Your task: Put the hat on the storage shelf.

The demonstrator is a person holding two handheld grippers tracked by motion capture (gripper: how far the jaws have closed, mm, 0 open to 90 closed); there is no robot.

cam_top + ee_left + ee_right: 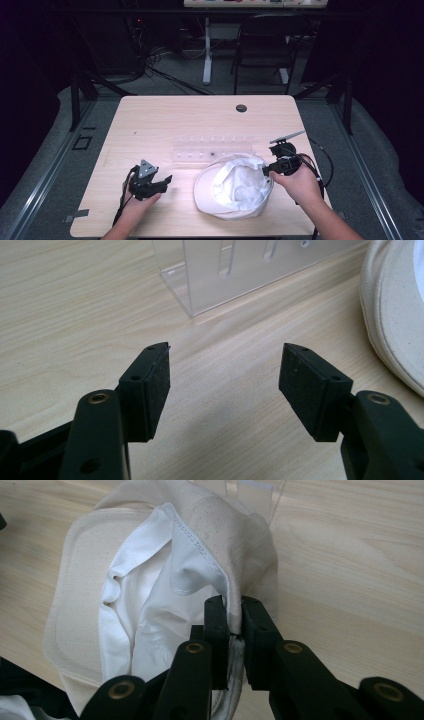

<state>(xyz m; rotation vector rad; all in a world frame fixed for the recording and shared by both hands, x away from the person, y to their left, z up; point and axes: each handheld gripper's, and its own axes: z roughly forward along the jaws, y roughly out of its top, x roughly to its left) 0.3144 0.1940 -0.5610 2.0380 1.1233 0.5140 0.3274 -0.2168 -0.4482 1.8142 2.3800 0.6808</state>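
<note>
A cream-white cap [232, 185] lies upside down on the wooden table [165, 120], its white lining [145, 615] facing up. My right gripper [268, 170] is shut on the cap's rim at its right side; in the right gripper view the two black jaws pinch the fabric edge [232, 615] between them. My left gripper [162, 181] rests low over the table to the left of the cap, open, with bare wood between its pads [155, 380]. The cap's brim [395, 320] shows at the right edge of the left gripper view.
A clear acrylic rack [212, 149] with several slots stands just behind the cap; its corner [200, 285] is ahead of the left jaws. A round cable hole [241, 108] sits near the table's far edge. Chairs and cables stand beyond the table.
</note>
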